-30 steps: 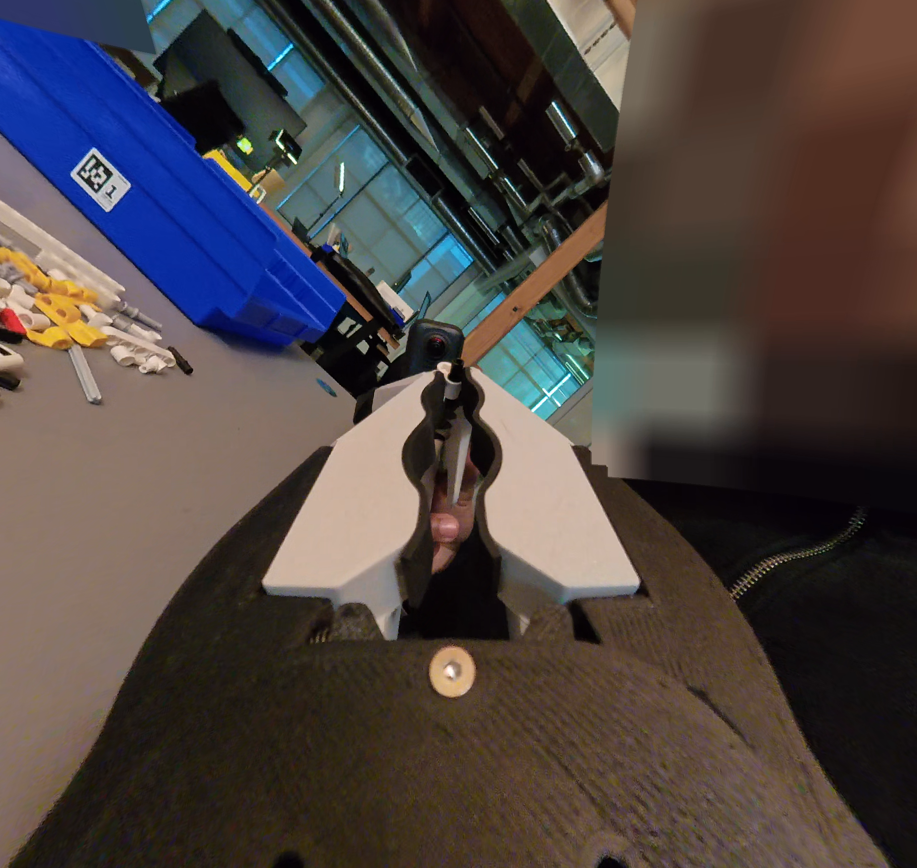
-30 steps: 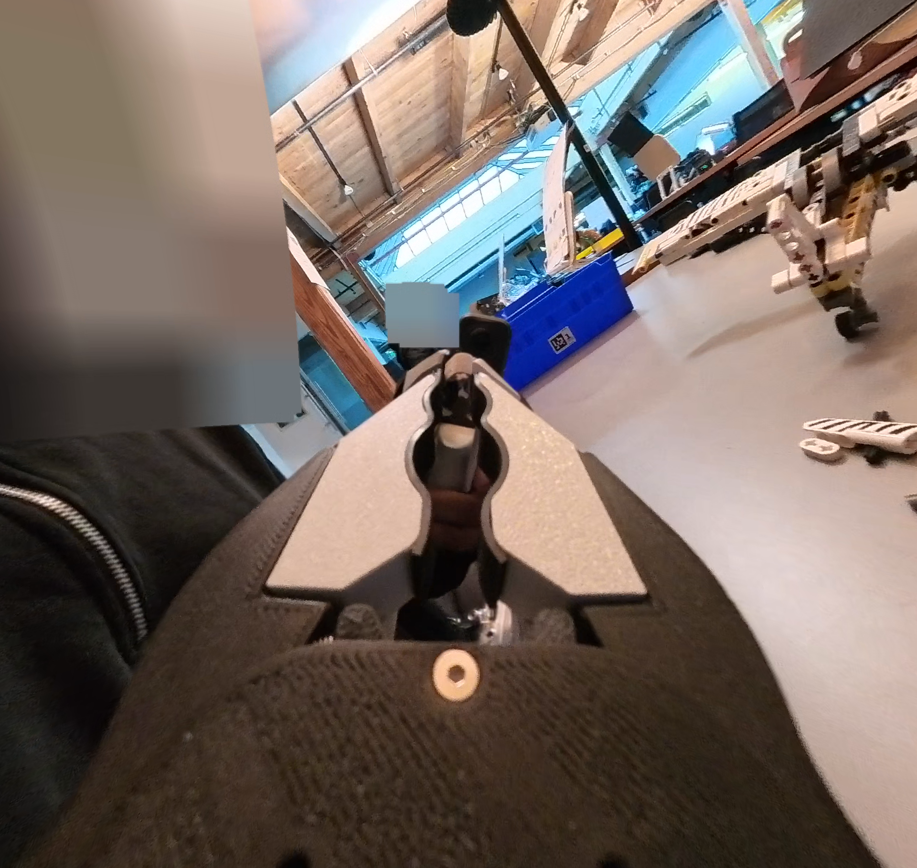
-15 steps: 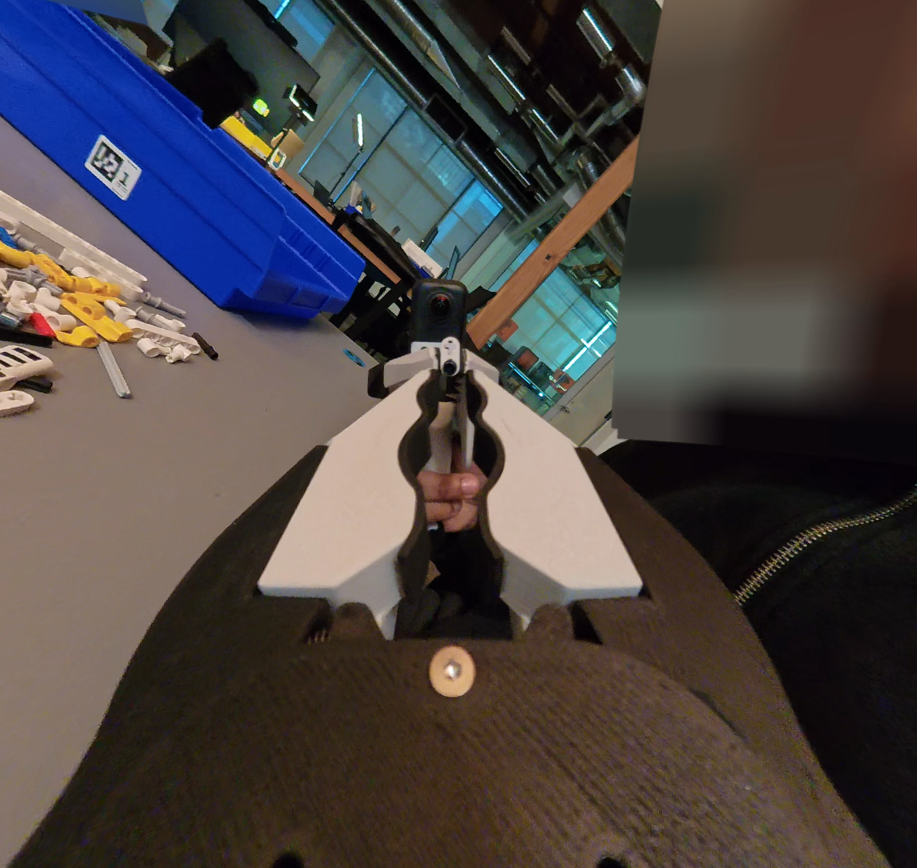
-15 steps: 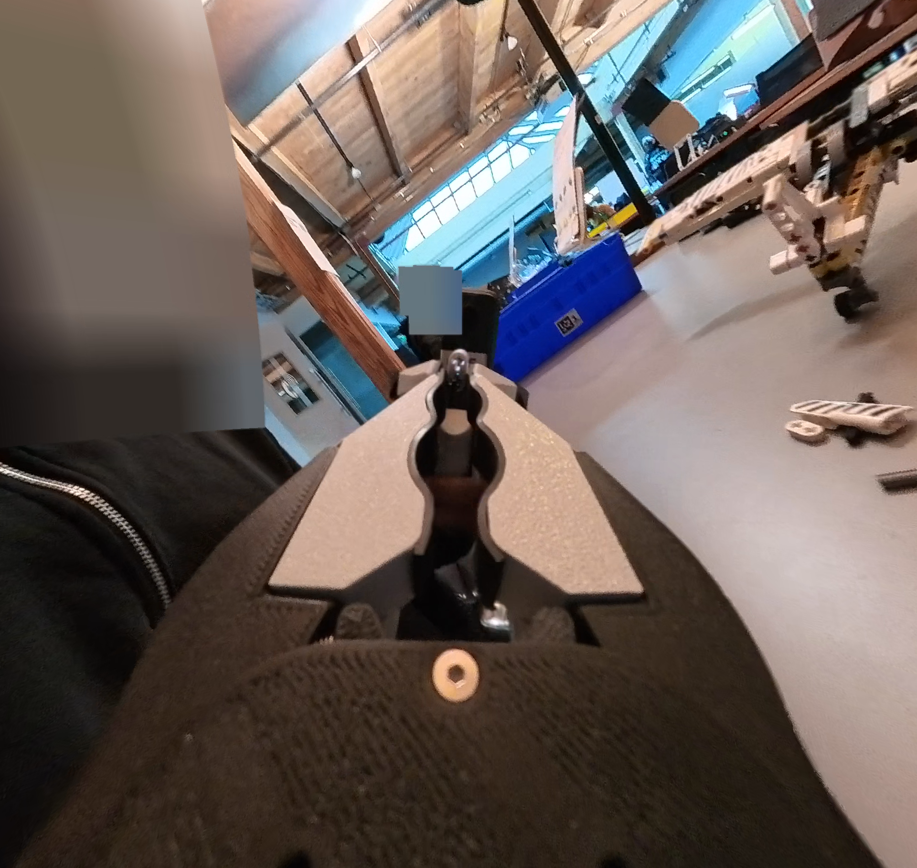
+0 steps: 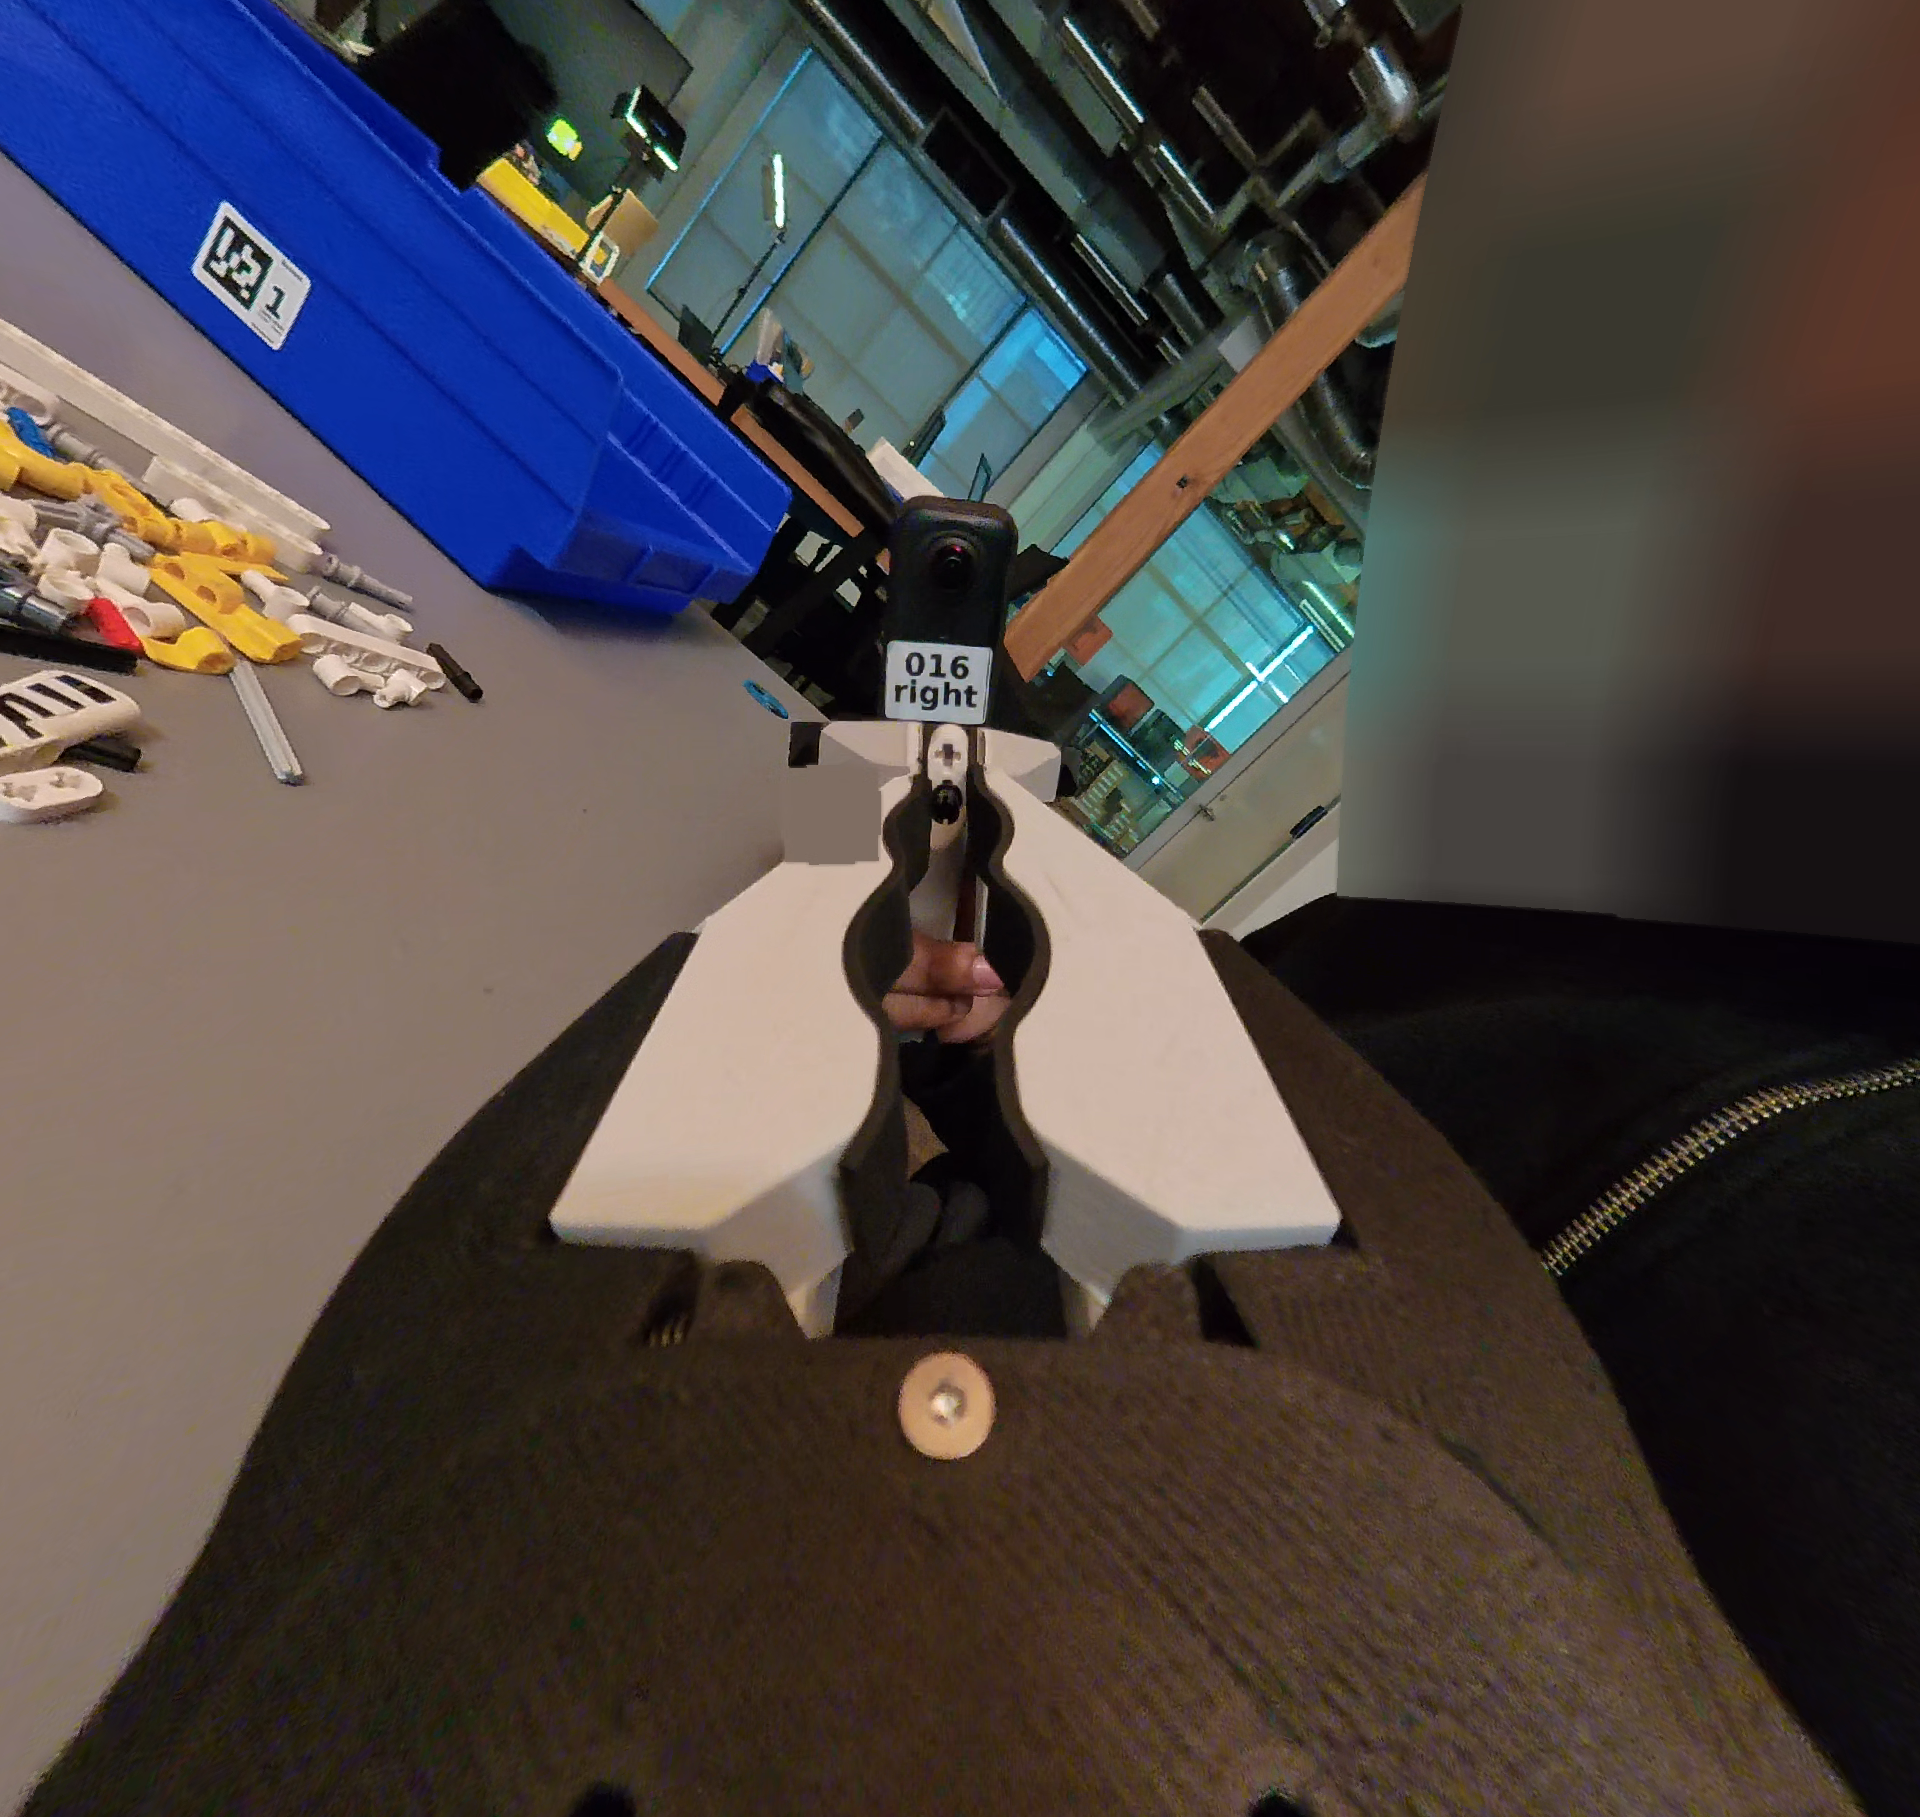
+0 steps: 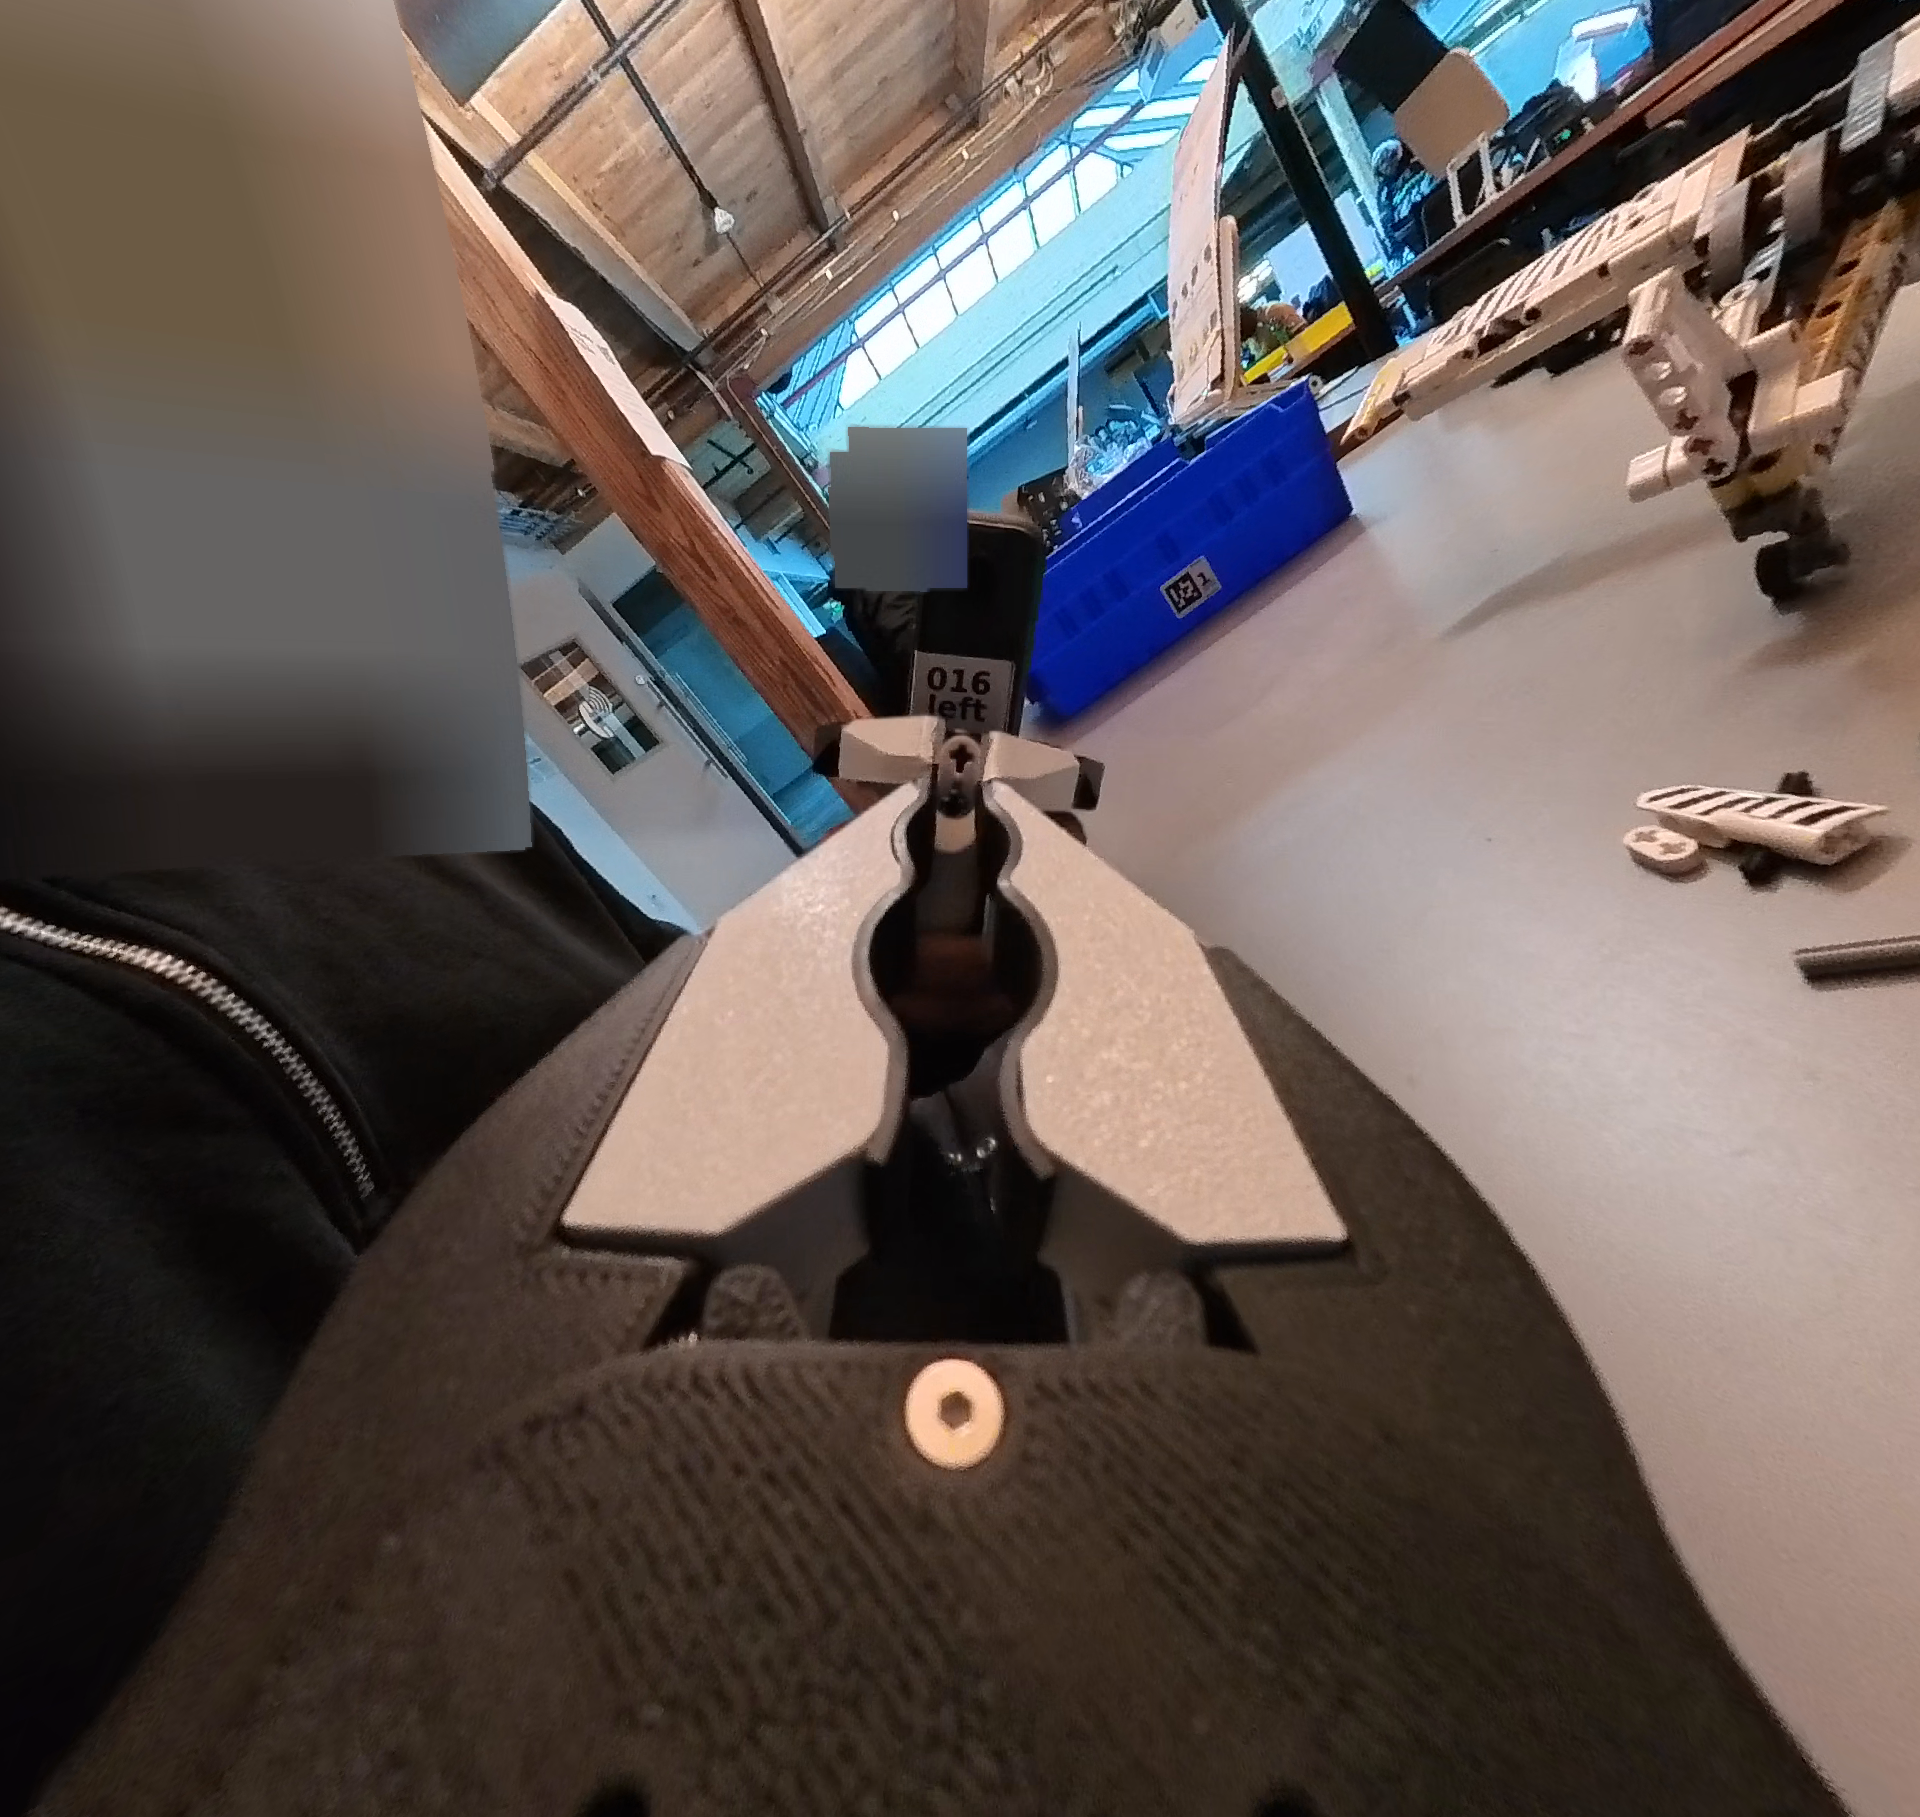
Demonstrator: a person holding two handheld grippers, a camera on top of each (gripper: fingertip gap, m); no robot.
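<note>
A blue bin (image 5: 436,365) bearing a black-and-white square tag is lying on the grey table (image 5: 364,936), with yellow, white, grey and red pieces (image 5: 187,604) spreading beside it, a white, black-striped panel (image 6: 1029,817), and a white-and-tan model (image 6: 1714,333).

The two grippers have swung into line and now meet tip to tip. From the left gripper (image 5: 945,780), the right gripper's camera (image 5: 951,562) and label have risen fully clear above the fingers; a second ago only the camera's top peeked over. The small white piece (image 5: 948,751) between the tips, slanted before, now stands upright with a black pin (image 5: 945,801) in it. From the right gripper (image 6: 961,780), the pin has gone from standing alone at the tips to sitting in that piece.
</note>
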